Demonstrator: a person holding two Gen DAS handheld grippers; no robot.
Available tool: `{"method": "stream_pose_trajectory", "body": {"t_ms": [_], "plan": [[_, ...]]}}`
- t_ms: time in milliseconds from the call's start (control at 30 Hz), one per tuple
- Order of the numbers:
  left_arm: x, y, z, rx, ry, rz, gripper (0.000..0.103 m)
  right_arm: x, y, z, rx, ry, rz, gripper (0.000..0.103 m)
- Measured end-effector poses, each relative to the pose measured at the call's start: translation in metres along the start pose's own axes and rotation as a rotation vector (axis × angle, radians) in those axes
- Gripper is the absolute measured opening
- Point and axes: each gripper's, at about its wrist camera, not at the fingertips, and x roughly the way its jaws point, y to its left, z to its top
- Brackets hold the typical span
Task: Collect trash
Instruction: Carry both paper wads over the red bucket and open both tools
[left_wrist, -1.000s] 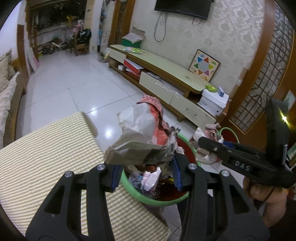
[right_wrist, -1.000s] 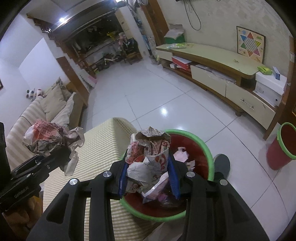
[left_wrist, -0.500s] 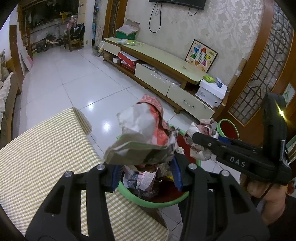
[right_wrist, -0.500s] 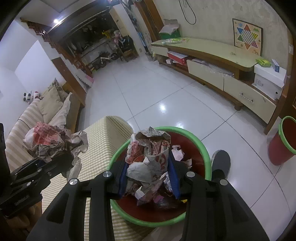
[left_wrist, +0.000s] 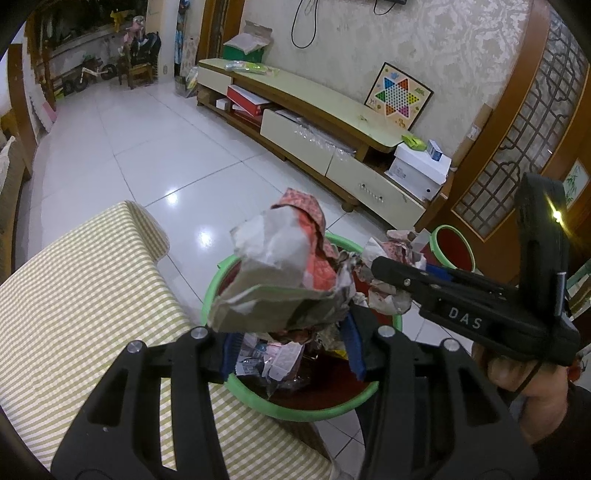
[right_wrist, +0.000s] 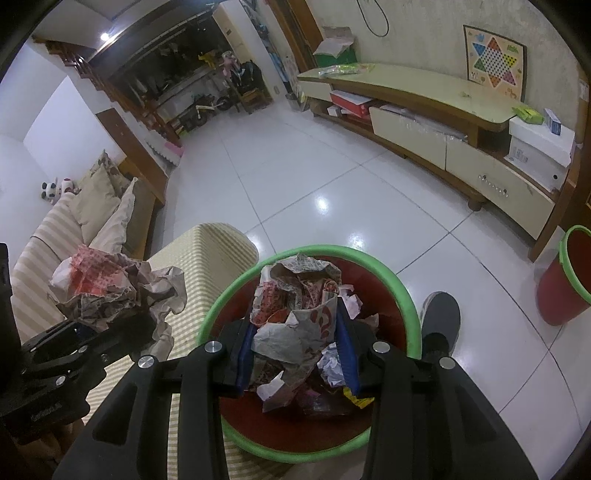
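Observation:
My left gripper (left_wrist: 291, 347) is shut on a big crumpled paper wad (left_wrist: 280, 280), grey and red, held over the near rim of a red bin with a green rim (left_wrist: 295, 408) that holds several scraps. My right gripper (right_wrist: 297, 354) is shut on another crumpled paper wad (right_wrist: 295, 310), held right above the same bin (right_wrist: 402, 291). In the left wrist view the right gripper (left_wrist: 380, 266) reaches in from the right with its wad (left_wrist: 388, 258). In the right wrist view the left gripper (right_wrist: 110, 332) and its wad (right_wrist: 110, 291) sit at the left over the table.
The bin stands against the corner of a table with a yellow-green checked cloth (left_wrist: 74, 295). A second red bin (right_wrist: 569, 277) stands at the right by a low TV cabinet (left_wrist: 332, 122). A shoe (right_wrist: 441, 321) is beside the bin. White tiled floor lies beyond; a sofa (right_wrist: 92, 221) is at the left.
Both grippers have moved a little further over the bin with their paper wads still held. The bin now sits more centred under the right gripper.

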Motion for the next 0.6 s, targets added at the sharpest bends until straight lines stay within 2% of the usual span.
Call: {"method": "stream_pose_trajectory", "body": {"t_ms": [500,567,600], "plan": [[0.023,0.007,-0.011,-0.019,0.061,-0.027,0.048,0.020,-0.002,-0.004,0.004,0.043,-0.018,0.040],[0.027,0.007,-0.013,-0.019,0.083,-0.036,0.055,0.021,0.000,-0.004,0.011,0.050,-0.021,0.050],[0.028,0.007,-0.014,-0.018,0.086,-0.033,0.064,0.021,-0.001,-0.004,0.018,0.048,-0.031,0.053]]}}
